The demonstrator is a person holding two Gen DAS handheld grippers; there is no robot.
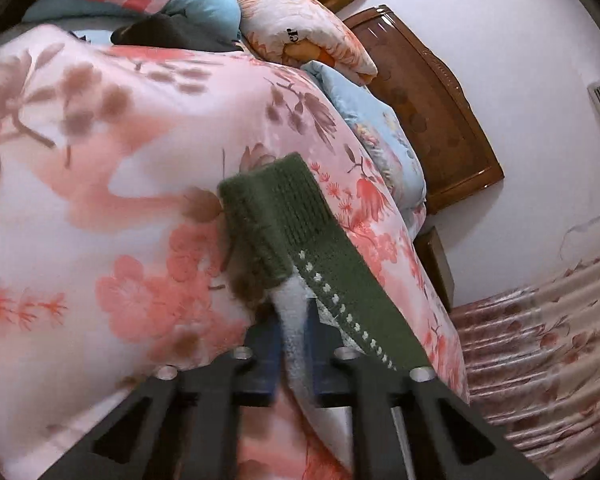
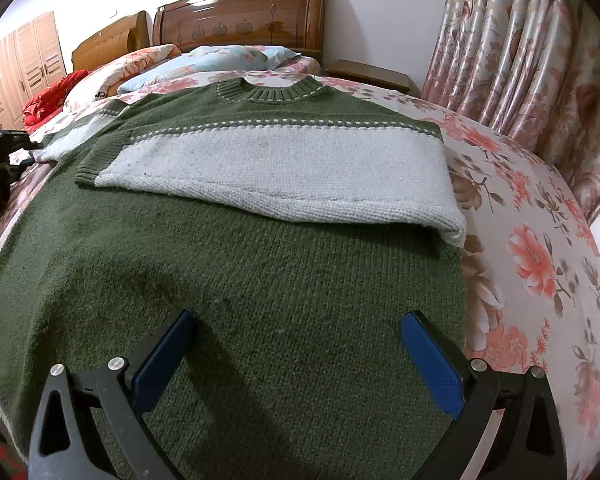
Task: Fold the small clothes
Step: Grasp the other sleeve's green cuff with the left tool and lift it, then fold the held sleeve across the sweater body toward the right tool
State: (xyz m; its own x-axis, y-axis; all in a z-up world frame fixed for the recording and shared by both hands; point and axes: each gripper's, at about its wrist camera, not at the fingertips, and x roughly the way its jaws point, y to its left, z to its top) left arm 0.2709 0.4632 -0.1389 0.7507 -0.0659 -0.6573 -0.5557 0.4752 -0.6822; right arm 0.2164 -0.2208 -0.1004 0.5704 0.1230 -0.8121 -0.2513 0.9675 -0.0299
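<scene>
Green-and-white knitted sweater (image 2: 228,264) lies flat on the floral bedspread (image 2: 540,264), filling the centre of the right wrist view — one sleeve (image 2: 284,168) folded across the chest. Left gripper (image 1: 294,344) is pressed together on the other sleeve (image 1: 276,220), lower centre. Right gripper (image 2: 296,356), fingers spread wide, hovers over the green body — contact unclear.

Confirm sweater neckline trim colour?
Green ribbed collar with white dashed stitching; clearest in the right wrist view.
</scene>
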